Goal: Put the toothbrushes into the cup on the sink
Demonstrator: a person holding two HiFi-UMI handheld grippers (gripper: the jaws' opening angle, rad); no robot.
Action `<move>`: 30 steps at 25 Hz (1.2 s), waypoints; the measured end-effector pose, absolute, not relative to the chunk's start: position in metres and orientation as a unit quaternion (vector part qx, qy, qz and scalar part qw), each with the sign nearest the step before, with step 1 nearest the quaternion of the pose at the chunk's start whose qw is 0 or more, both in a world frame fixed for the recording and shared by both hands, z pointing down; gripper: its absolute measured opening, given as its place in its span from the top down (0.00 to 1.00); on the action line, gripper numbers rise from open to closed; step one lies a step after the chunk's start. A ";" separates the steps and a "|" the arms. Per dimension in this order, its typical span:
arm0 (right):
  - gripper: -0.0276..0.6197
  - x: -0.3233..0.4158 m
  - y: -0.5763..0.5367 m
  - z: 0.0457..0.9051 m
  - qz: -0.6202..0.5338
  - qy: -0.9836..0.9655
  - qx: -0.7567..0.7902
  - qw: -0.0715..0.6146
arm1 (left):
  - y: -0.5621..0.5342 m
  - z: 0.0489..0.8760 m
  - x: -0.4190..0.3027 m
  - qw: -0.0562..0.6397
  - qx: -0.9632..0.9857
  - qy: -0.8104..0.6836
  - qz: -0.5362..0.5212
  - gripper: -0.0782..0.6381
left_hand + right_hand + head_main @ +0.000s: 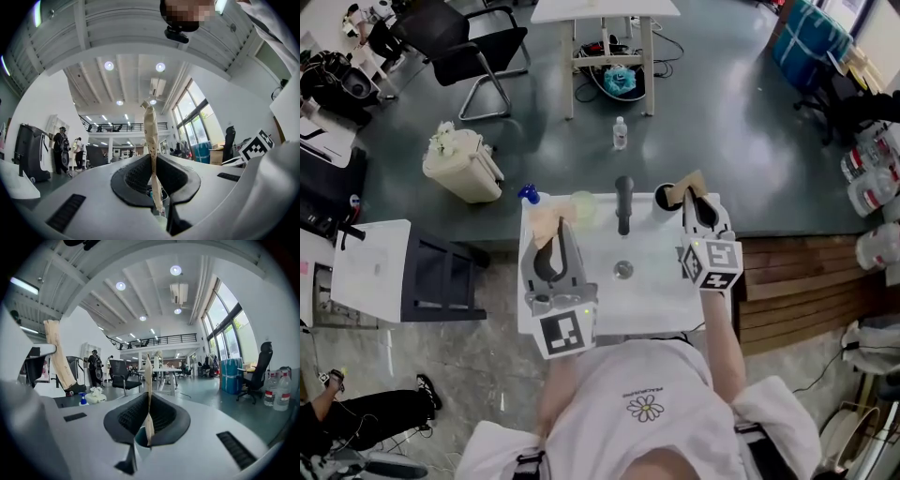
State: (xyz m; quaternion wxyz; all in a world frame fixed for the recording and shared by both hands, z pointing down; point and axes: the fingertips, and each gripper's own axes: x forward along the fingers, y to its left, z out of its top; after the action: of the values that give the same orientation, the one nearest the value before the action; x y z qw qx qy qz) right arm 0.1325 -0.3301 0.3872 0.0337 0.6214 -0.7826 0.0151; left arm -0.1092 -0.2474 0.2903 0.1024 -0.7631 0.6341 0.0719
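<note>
So the white daisy-print shirt (645, 408) is what's seen closest to the lens, at the bottom of the head view, with the white sink (661, 253) laid out just past it.

Going from the left: a blue spray bottle (528, 194) is parked on the sink's far left corner. Next to it the left gripper (553, 239) is held over the left part of the sink. In the left gripper view it (152, 176) is clamped on a paper-wrapped toothbrush (150, 136), which is pinched edge-on between the jaws with its top sticking up well past them.

A pale green cup (583, 206) is stood on the back rim, just right of that gripper's tip. Then the dark tap (623, 204) is seen mid-sink, with the drain (623, 270) below it.

Right of the tap a dark cup (664, 197) is set on the rim, just beside the right gripper (698, 211). A second wrapped toothbrush (148, 380) is gripped tight between that one's jaws too, upright

Both brushes are held up in the air, neither is in a cup yet
</note>
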 end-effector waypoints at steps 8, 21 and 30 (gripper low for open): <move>0.94 0.138 -0.347 0.431 0.062 -0.780 0.619 0.070 | -0.248 0.296 -0.110 0.100 -0.763 0.636 0.059 0.84; 0.94 0.131 -0.349 0.464 0.085 -0.792 0.596 0.100 | -0.251 0.305 -0.116 0.097 -0.757 0.644 0.053 0.84; 0.93 0.129 -0.347 0.468 0.082 -0.794 0.592 0.115 | -0.246 0.308 -0.116 0.094 -0.755 0.647 0.048 0.84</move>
State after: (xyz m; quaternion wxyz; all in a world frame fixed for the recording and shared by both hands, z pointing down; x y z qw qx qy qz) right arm 0.1294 -0.3470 0.4677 0.1149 0.5919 -0.7936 0.0820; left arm -0.1158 -0.2465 0.3079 0.0938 -0.7552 0.6469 0.0483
